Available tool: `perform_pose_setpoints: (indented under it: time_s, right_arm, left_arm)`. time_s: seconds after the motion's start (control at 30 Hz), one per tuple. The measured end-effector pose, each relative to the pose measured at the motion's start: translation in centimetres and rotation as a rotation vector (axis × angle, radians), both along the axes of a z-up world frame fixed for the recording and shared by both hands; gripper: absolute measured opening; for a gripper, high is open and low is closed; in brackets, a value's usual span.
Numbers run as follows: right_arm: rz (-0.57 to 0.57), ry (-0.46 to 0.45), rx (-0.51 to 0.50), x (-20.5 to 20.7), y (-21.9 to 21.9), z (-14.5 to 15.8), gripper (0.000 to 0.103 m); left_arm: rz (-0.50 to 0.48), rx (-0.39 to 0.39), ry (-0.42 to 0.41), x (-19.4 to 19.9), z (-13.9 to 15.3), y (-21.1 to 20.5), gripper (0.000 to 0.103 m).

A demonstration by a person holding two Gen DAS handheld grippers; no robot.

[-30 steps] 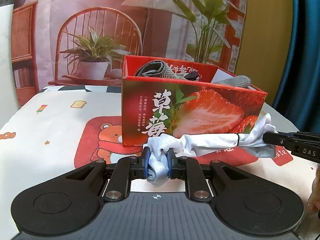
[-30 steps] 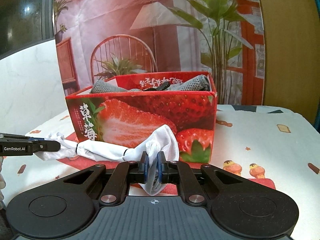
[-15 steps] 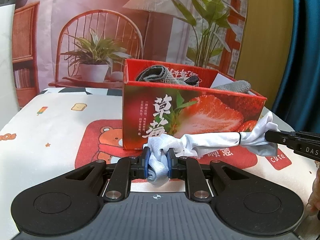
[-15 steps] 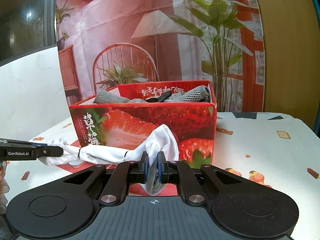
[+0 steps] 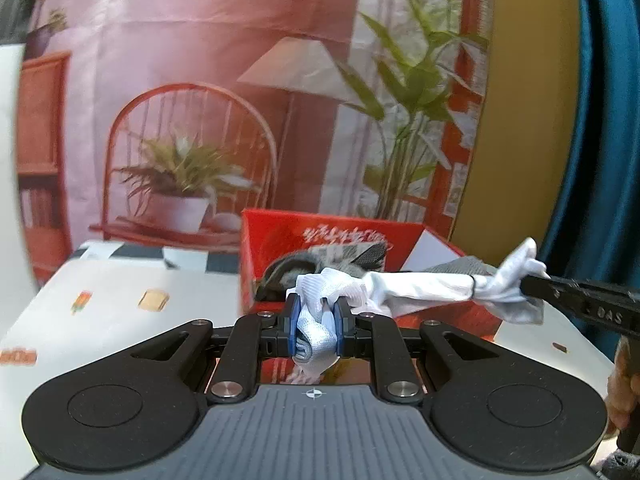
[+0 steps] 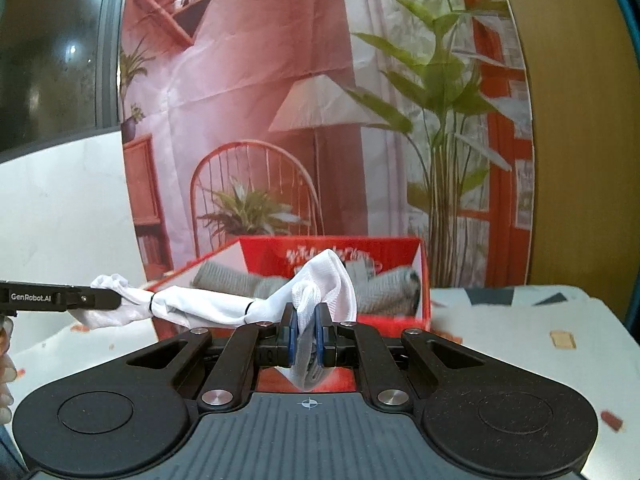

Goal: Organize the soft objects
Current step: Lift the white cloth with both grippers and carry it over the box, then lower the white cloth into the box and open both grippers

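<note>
A white cloth (image 5: 420,286) with black bands is stretched between my two grippers. My left gripper (image 5: 317,322) is shut on one end of it. My right gripper (image 6: 307,330) is shut on the other end (image 6: 320,280). The cloth hangs in the air level with the rim of the red strawberry box (image 5: 280,236), which also shows in the right wrist view (image 6: 404,246). Grey knitted items (image 6: 228,278) lie inside the box. The right gripper's finger reaches in from the right in the left wrist view (image 5: 580,300).
The box stands on a table with a printed cloth (image 5: 120,300), which also shows in the right wrist view (image 6: 520,320). A backdrop picture of a chair, lamp and plants (image 5: 240,120) hangs behind. A blue curtain (image 5: 608,120) is at the right.
Both grippers have risen with the cloth, from in front of the box's strawberry face to the level of its open top. The box interior now shows.
</note>
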State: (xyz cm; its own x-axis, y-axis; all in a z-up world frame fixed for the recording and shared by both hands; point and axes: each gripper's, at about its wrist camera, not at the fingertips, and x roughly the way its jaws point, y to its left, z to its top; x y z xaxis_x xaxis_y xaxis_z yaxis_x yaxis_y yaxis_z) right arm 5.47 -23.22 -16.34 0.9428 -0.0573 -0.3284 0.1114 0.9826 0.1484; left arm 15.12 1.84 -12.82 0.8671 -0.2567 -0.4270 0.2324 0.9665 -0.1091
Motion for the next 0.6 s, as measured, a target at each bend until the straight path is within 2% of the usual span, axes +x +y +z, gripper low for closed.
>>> perform_pose_setpoints:
  time_s: [0.27, 0.37, 0.6]
  right_arm:
    - [-0.022, 0.044, 0.045, 3.9, -1.9, 2.2, 0.008]
    - [-0.023, 0.082, 0.064, 5.1, -2.3, 2.2, 0.008]
    - [-0.017, 0.213, 0.065, 7.3, -3.0, 1.1, 0.008]
  left_arm:
    - [-0.085, 0.035, 0.077, 4.3, 0.1, -1.6, 0.018]
    - [-0.126, 0.054, 0.138, 6.1, -0.4, -2.0, 0.018]
    - [-0.172, 0.076, 0.207, 8.5, -1.0, -1.6, 0.018]
